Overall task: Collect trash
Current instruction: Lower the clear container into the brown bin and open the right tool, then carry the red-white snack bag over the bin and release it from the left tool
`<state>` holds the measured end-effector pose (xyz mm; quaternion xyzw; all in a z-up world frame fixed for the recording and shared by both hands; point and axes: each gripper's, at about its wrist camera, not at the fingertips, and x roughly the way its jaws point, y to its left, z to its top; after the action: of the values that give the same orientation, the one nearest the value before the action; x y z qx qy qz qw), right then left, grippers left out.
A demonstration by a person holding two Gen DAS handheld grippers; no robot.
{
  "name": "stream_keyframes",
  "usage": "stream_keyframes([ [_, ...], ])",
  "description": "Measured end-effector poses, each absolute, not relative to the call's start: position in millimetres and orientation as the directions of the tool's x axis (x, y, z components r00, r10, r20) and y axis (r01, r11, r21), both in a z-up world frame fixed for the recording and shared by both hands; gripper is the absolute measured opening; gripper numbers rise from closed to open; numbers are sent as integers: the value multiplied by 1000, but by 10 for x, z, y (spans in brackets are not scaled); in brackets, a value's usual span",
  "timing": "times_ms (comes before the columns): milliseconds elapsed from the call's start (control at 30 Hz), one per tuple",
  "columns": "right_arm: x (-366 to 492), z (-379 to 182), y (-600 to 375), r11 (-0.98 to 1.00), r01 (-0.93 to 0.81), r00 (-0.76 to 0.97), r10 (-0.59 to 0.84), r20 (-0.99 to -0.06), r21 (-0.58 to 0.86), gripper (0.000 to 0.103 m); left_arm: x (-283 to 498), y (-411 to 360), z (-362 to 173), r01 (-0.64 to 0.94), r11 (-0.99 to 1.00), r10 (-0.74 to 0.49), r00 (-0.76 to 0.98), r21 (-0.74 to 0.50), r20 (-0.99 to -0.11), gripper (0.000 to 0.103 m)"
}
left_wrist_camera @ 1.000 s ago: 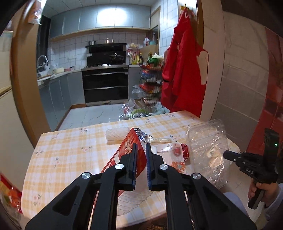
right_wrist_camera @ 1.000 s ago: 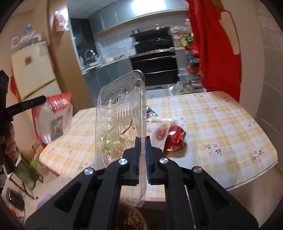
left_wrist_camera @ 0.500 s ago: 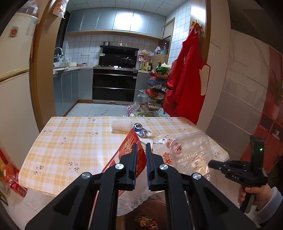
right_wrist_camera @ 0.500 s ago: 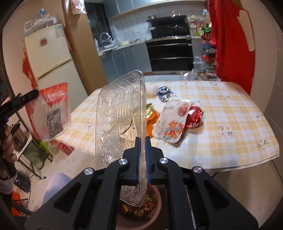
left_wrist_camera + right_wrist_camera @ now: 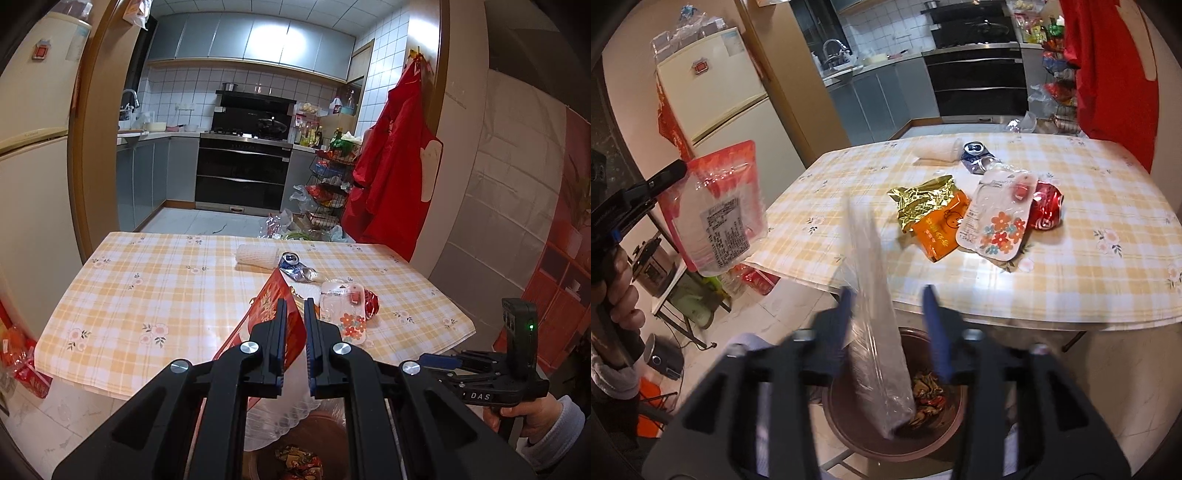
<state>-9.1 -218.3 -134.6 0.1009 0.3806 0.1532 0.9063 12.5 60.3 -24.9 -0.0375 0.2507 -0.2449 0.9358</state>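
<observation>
The left claw (image 5: 294, 341) is staying clenched on a red-and-clear pouch (image 5: 714, 206), which is hanging out over the floor, off the desk's near-left corner and to the left of the right claw; it is still waiting its turn, I judge. The right claw (image 5: 891, 326) has just been opening, and it is now standing released; the clear plastic clamshell (image 5: 875, 317), pinched upright between its pads a moment ago, is now sliding free between the spread jaws, its lower end already dipping into the brown bin (image 5: 849, 417) directly below the claw; that piece is, in my judgement, as good as collected.

Ahead of the right claw, the desk (image 5: 1089, 280) is still carrying work: a gold-and-orange packet (image 5: 934, 218), a flowered card pack (image 5: 1001, 221) just right of it, a crushed red can (image 5: 1047, 206) touching that pack, and farther off a blue can (image 5: 977, 155) beside a white roll (image 5: 936, 151).

The desk's near edge is lying just beyond the bin's rim, so the claw is needing to rise before reaching forward; open floor is lying to the left under the pouch, and the desk's right stretch is bare cloth, giving free room for an approach.
</observation>
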Motion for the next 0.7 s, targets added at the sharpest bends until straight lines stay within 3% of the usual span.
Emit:
stream_keyframes([
  [100,-80,-1297,-2238,939,-174,692,331,-642,297,59,147,579,-296,446,872,-485,742,-199,-462,9],
  [167,-84,-1236,-2323,954,-128,733,276,-622,272,78,144,557,-321,454,868,-492,735,-199,-467,9],
  [267,-107,-1129,-2443,974,-63,788,183,-589,218,92,146,522,-359,468,860,-505,720,-205,-476,9],
  [700,-180,-982,-2883,976,63,855,56,-516,210,96,150,273,-465,528,822,-554,653,-214,-517,9],
])
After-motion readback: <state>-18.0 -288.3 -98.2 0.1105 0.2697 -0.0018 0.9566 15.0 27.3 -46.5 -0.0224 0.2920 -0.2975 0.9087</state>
